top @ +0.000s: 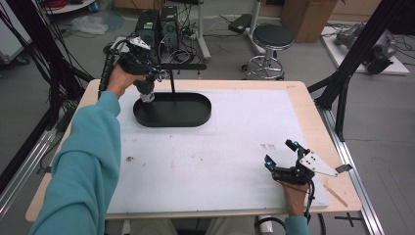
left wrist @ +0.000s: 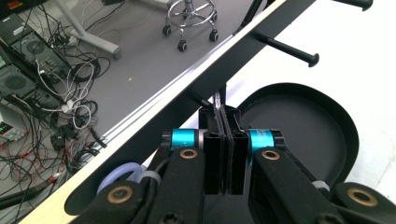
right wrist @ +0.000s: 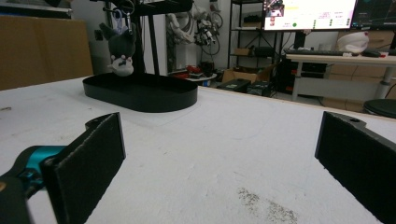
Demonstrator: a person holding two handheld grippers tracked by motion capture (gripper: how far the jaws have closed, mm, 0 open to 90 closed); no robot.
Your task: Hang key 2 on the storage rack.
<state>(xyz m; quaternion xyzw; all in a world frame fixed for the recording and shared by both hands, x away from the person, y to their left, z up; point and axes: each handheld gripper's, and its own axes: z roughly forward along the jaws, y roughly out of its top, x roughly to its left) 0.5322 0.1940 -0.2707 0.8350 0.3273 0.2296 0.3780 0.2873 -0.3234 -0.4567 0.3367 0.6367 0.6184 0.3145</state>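
A black oval tray [top: 200, 116] [right wrist: 140, 98] with an upright post [top: 172, 81] and a pegged crossbar [top: 183, 66] [left wrist: 261, 44] stands at the table's back left. A small grey and white toy [top: 146, 91] [right wrist: 122, 58] hangs by the crossbar's left end, over the tray. My left gripper [top: 149, 78] [left wrist: 225, 116] is just above the toy. Its pads are pressed together on a thin silvery cord [left wrist: 218, 99] of the toy. My right gripper [top: 280, 152] [right wrist: 224, 158] rests low at the front right of the table. It is open with nothing between its pads.
A white mat [top: 220, 161] with faint stains covers most of the table. Beyond the far edge are a round stool [top: 272, 39] [left wrist: 191, 14], computer boxes [top: 156, 24] and loose cables on the floor. Black frame struts [top: 357, 54] rise at the right.
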